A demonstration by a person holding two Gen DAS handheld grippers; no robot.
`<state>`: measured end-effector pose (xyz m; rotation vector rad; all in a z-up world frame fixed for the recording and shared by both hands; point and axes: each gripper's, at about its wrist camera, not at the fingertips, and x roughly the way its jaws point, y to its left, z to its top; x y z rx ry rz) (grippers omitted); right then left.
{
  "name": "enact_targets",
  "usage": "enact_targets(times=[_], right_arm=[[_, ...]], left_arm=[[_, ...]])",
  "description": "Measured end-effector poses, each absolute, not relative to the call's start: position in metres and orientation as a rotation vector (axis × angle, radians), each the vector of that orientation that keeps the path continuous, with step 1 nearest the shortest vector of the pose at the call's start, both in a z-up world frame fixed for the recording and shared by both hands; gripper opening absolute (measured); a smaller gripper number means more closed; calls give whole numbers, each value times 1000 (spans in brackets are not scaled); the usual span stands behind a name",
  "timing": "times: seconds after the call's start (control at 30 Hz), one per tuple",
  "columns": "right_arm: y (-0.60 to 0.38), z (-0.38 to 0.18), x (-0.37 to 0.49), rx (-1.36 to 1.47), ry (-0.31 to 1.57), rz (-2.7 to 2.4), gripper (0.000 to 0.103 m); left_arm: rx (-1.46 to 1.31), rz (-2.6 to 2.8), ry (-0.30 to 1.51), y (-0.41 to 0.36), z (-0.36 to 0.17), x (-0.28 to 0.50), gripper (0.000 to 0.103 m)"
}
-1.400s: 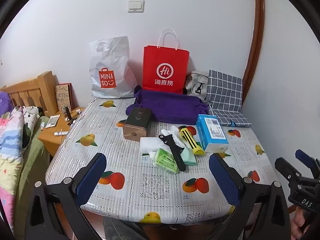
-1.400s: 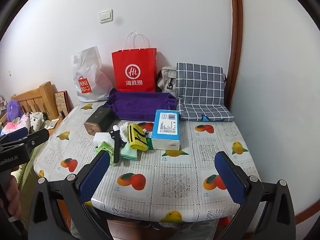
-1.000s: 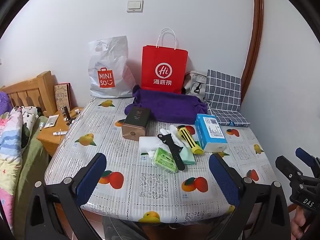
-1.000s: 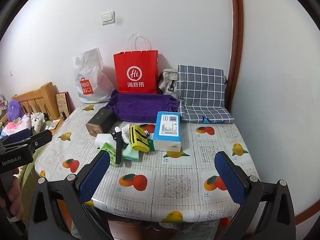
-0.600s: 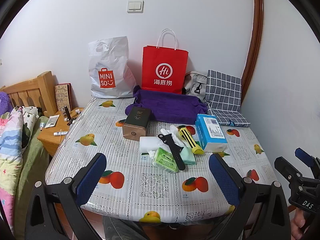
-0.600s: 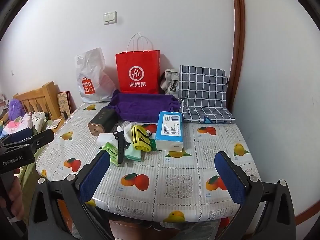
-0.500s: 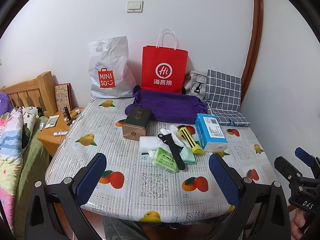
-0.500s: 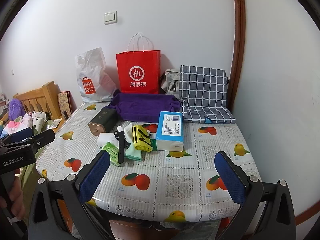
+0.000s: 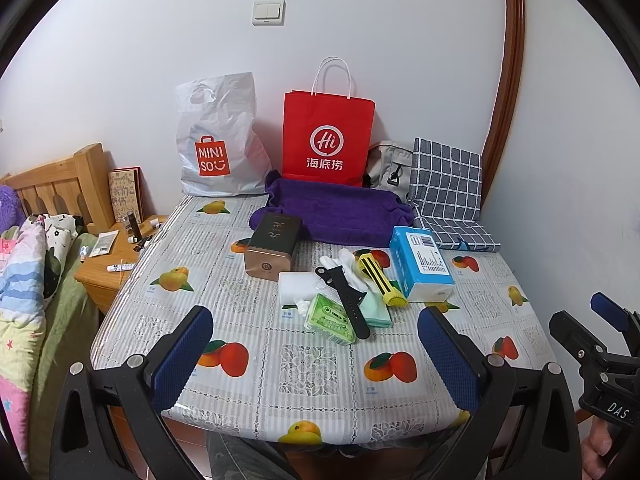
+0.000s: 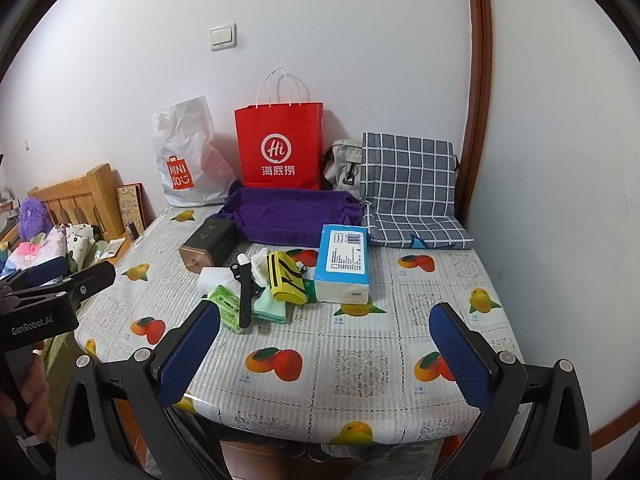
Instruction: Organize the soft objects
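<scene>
Tongs (image 9: 316,354) (image 10: 324,354) you hold both wide, empty, before the table's (image 10: 360,364) near edge; only your left view shows the bedside cabinet's (image 9: 106,260) top.

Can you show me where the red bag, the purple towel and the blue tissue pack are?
red bag (image 9: 328,136): left wrist view, on its front by the round logo.
purple towel (image 9: 340,212): left wrist view, on the middle of the cloth.
blue tissue pack (image 10: 346,254): right wrist view, on its top face.
</scene>
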<state>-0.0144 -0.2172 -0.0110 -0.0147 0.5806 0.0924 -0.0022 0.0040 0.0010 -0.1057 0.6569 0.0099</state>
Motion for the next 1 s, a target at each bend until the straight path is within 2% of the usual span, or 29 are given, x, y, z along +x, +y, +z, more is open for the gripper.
enact_targets(times=[1.0], right_arm=[[-215,-11,-16,-14,578,94,103]], left_arm=[[-104,10,656,6,2,-4,103]])
